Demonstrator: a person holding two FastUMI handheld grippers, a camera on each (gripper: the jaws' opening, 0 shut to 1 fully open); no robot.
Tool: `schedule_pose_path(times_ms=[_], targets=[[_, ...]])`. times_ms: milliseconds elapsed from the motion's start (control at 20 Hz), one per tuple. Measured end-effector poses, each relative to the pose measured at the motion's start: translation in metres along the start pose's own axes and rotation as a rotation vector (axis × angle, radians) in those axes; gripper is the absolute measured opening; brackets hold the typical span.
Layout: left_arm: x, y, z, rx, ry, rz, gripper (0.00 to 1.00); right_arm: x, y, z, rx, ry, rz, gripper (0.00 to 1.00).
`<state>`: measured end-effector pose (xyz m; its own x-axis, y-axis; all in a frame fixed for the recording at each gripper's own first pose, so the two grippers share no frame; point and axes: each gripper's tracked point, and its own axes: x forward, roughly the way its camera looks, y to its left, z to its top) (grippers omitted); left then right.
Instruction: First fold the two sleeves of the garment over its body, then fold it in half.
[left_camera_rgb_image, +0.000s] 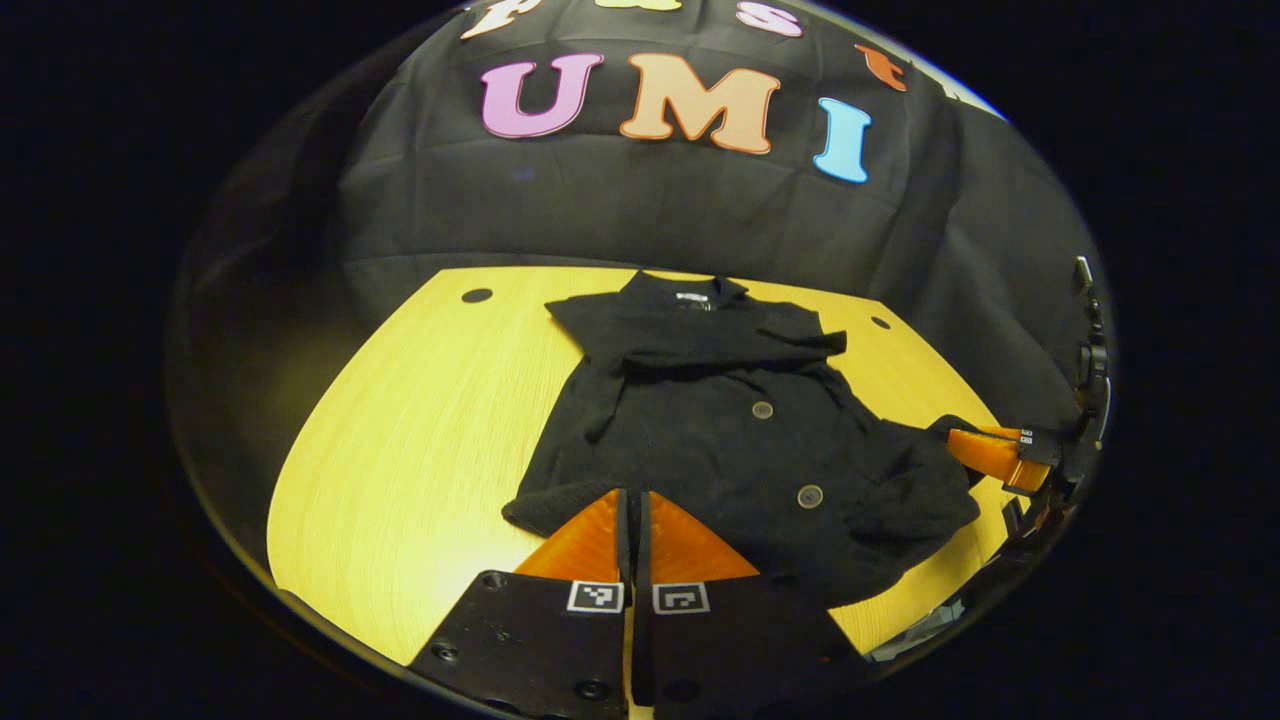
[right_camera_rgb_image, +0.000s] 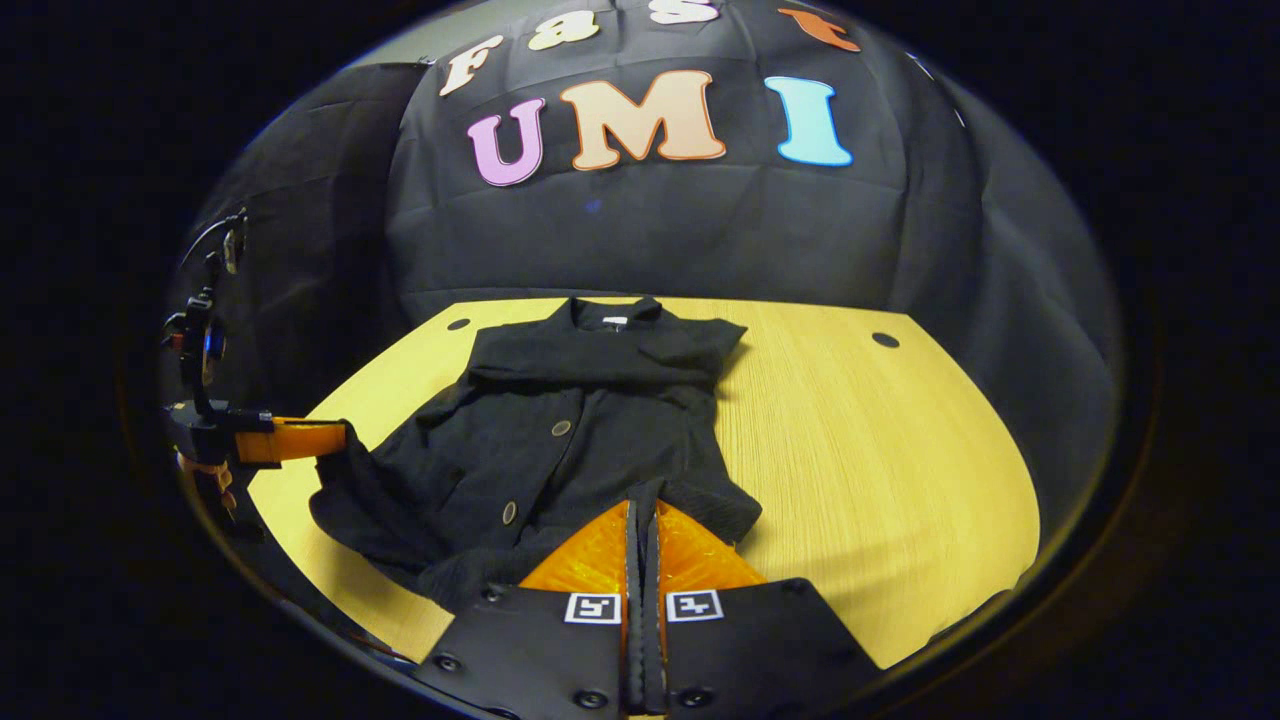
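I hold both grippers pinched on the garment's hem — uneven lift risks unfolding the sleeves.

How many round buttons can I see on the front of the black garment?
2: one round button mid-chest and another lower, nearer the hem of the black knitted garment. Folds may hide more.

A pale wooden worktop is sitting under warm light, two dark round holes showing near its far corners, black cloth hanging behind.
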<state>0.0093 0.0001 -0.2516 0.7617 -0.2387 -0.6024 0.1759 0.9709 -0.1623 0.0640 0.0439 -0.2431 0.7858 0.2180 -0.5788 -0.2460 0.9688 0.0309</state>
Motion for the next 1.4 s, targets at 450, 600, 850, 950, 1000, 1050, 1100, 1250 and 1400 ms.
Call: schedule_pose_path(times_ms=[450, 600, 850, 950, 1000, 1050, 1100, 1250, 1400], targets=[[0.016, -0.012, 0.079, 0.038, -0.131, -0.076, 0.0, -0.004, -0.012, 0.049, 0.031, -0.069, -0.084, 0.02], [0.024, -0.011, 0.101, 0.018, -0.175, -0.072, 0.0, -0.001, -0.017, 0.07, 0.042, -0.095, -0.089, 0.02], [0.042, 0.002, 0.136, -0.014, -0.228, -0.008, 0.0, 0.019, -0.024, 0.12, 0.031, -0.142, -0.054, 0.02], [0.051, 0.006, 0.152, -0.03, -0.255, 0.025, 0.0, 0.033, -0.027, 0.139, 0.028, -0.153, -0.036, 0.02], [0.056, 0.009, 0.16, -0.039, -0.268, 0.039, 0.0, 0.041, -0.03, 0.147, 0.034, -0.158, -0.026, 0.02], [0.061, 0.011, 0.168, -0.046, -0.282, 0.054, 0.0, 0.051, -0.032, 0.156, 0.042, -0.162, -0.014, 0.02], [0.068, 0.015, 0.176, -0.052, -0.294, 0.068, 0.0, 0.06, -0.035, 0.165, 0.048, -0.165, -0.008, 0.02], [0.093, 0.023, 0.197, -0.089, -0.316, 0.104, 0.0, 0.09, -0.044, 0.193, 0.075, -0.181, 0.012, 0.02], [0.124, 0.033, 0.205, -0.116, -0.312, 0.136, 0.0, 0.126, -0.053, 0.216, 0.06, -0.195, 0.014, 0.02]])
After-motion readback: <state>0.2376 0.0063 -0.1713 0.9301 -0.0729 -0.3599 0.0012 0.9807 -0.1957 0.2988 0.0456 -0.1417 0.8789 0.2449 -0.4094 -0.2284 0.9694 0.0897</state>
